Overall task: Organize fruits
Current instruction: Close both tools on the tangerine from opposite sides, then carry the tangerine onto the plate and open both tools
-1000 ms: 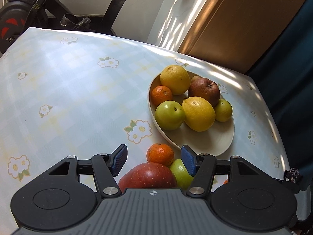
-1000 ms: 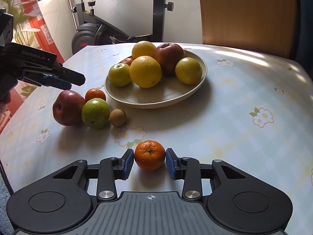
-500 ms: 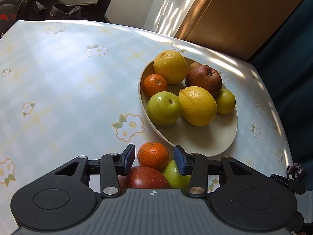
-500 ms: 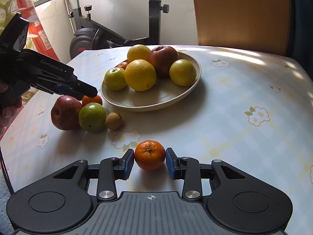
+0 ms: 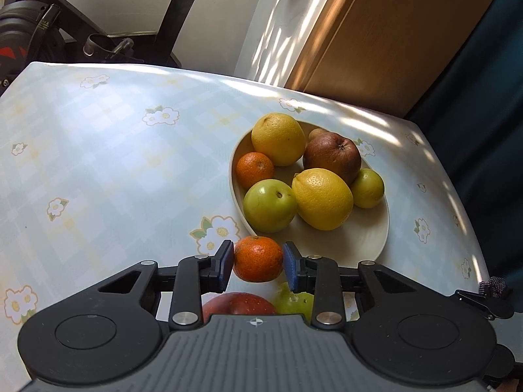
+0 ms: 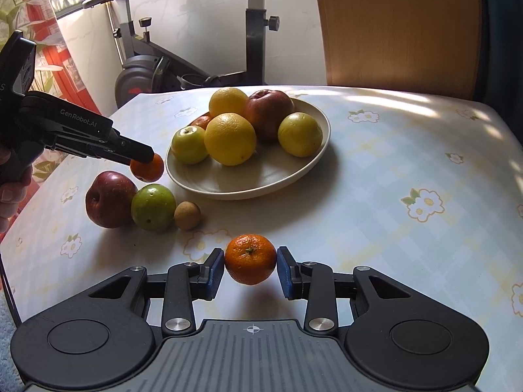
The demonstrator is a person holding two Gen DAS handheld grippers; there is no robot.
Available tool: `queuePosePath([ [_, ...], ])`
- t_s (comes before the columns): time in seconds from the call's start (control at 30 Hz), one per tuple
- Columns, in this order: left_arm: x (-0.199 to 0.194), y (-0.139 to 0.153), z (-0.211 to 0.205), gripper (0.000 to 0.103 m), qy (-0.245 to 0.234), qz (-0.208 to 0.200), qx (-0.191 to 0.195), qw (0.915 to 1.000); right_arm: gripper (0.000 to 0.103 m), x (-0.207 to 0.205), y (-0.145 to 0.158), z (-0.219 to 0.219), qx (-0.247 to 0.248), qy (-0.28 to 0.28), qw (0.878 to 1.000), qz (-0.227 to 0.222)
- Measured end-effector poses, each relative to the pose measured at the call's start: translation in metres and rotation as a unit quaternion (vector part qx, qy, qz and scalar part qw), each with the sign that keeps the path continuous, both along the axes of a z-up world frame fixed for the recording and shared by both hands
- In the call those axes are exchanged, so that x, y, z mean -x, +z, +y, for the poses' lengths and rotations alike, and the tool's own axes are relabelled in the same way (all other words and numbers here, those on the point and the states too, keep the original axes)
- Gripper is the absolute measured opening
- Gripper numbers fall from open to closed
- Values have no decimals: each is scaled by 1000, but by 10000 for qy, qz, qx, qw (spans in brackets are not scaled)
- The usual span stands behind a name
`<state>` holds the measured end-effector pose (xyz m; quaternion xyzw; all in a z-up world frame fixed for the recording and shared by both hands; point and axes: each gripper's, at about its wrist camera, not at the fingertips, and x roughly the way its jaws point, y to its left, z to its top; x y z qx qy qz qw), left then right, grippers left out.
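Note:
A cream bowl (image 5: 356, 241) (image 6: 261, 176) on the flowered tablecloth holds two yellow citrus fruits, a dark red apple, two green apples and a mandarin. My left gripper (image 5: 258, 259) (image 6: 145, 160) is shut on a small mandarin (image 5: 258, 258) (image 6: 148, 168), held just above the table at the bowl's near-left rim. Under it lie a red apple (image 6: 109, 199), a green apple (image 6: 153, 207) and a small brown fruit (image 6: 187, 215). My right gripper (image 6: 250, 269) is shut on a second mandarin (image 6: 250, 258), slightly off the cloth in front of the bowl.
An exercise bike (image 6: 255, 32) stands behind the table, with a wooden chair back (image 6: 398, 29) at the far side and a dark curtain (image 5: 483, 98) to the right. A person's hand (image 6: 9, 192) holds the left gripper's handle at the table's left edge.
The left jaws closed onto the small mandarin and raised it from beside the red apple. The right gripper kept its mandarin and barely moved.

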<state>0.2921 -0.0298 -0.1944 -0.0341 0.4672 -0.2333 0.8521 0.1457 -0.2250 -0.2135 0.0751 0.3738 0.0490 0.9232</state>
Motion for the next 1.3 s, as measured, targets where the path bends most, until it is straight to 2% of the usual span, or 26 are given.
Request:
queuePosePath([
  [0.23, -5, 24, -10, 35, -81, -384, 59, 9992, 32, -16, 20, -9, 12, -4, 9998, -221],
  [0.6, -42, 33, -41, 35, -110, -517, 95, 9986, 32, -83, 58, -27, 669, 242, 9956, -608],
  [0.77, -51, 26, -51, 35, -195, -460, 58, 9987, 32, -119, 58, -41, 780, 251, 9950, -569],
  [0.97, -62, 11, -58, 35, -271, -341, -3, 9990, 32, -151, 41, -53, 794, 266, 9960, -318],
  [1.07, -64, 9, -57, 35, -292, -311, 98, 9990, 32, -159, 34, -59, 634, 239, 9974, -252],
  [1.3, -66, 9, -59, 35, -340, -273, 149, 9989, 32, -166, 26, -57, 604, 303, 9976, -143],
])
